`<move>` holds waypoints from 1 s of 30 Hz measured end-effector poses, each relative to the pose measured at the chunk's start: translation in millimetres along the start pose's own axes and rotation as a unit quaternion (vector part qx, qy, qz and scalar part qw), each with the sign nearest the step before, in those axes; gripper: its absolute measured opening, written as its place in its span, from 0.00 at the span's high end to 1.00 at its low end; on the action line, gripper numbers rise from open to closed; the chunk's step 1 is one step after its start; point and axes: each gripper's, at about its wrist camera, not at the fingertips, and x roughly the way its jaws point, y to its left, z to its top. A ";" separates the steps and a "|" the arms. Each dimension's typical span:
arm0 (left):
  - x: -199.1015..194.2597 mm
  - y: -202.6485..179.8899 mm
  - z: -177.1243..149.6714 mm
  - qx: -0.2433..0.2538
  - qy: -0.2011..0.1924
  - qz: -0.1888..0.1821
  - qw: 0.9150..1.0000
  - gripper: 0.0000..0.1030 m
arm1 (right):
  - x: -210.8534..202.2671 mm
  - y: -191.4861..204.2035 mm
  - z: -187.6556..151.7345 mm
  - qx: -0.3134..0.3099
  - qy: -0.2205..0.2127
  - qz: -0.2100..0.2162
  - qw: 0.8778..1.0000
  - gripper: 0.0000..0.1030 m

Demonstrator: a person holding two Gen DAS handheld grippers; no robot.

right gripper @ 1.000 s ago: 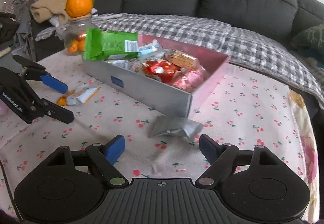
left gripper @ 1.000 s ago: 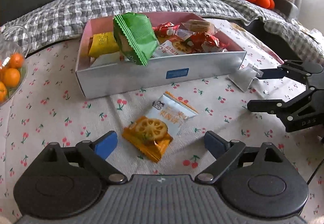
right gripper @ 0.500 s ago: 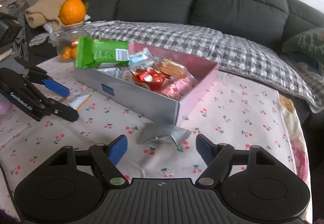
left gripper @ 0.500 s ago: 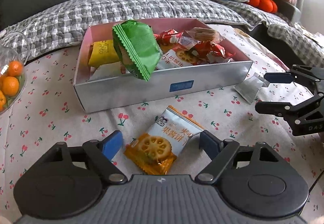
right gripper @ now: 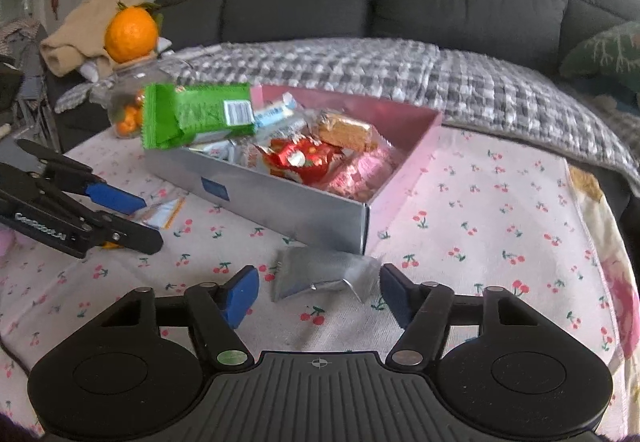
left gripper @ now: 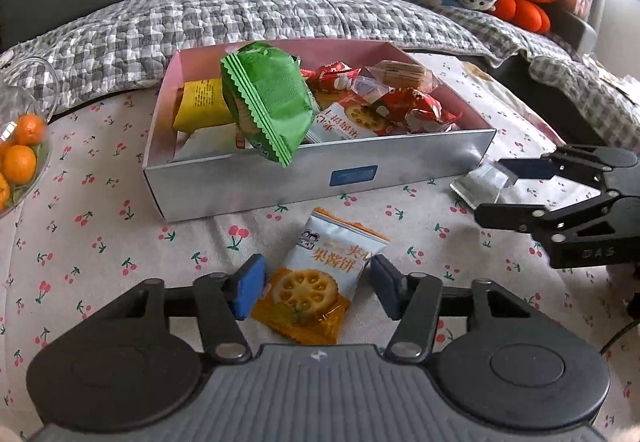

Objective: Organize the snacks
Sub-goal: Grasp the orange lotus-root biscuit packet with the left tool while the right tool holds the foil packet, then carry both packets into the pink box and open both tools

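Observation:
A silver box with a pink inside (left gripper: 400, 170) holds several snacks; a green packet (left gripper: 268, 102) sticks out over its front wall. A white-and-orange biscuit packet (left gripper: 316, 278) lies on the cloth between the open fingers of my left gripper (left gripper: 316, 292), apart from both pads. A silver foil packet (right gripper: 320, 272) lies by the box corner between the open fingers of my right gripper (right gripper: 318, 294). The box also shows in the right wrist view (right gripper: 280, 206). The foil packet shows in the left wrist view (left gripper: 478, 182) at the right gripper's tips.
A glass jar of small oranges (left gripper: 20, 154) stands at the left, with a big orange on top (right gripper: 130, 34). The cherry-print cloth (right gripper: 500, 210) covers the table. A grey sofa with a checked blanket (left gripper: 260, 10) lies behind.
Both grippers have moved forward and down. The biscuit packet now sits between the left fingers and the foil packet between the right fingers. Both jaws have narrowed a little.

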 end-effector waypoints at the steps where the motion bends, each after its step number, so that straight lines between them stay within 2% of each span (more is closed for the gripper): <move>1: 0.2 -0.6 0.5 -0.001 0.000 0.000 1.000 0.53 | 2.5 -0.6 0.5 0.007 0.005 -0.003 1.000 0.38; 8: 1.8 -1.6 2.7 -0.010 0.000 0.000 1.000 0.60 | 2.0 -6.3 2.1 0.034 -0.002 -0.006 0.999 0.54; 13: 1.7 -0.7 3.6 -0.017 -0.001 0.002 1.000 0.65 | 0.7 -7.8 1.5 0.040 -0.004 0.000 0.999 0.56; 18: 0.7 0.4 4.8 -0.029 -0.003 0.014 0.999 0.65 | -2.3 -13.3 1.0 0.056 -0.005 0.005 0.998 0.64; 30: -8.7 1.7 6.7 -0.048 -0.011 0.007 0.999 0.65 | -11.7 -36.1 -2.9 0.129 -0.023 0.051 0.990 0.65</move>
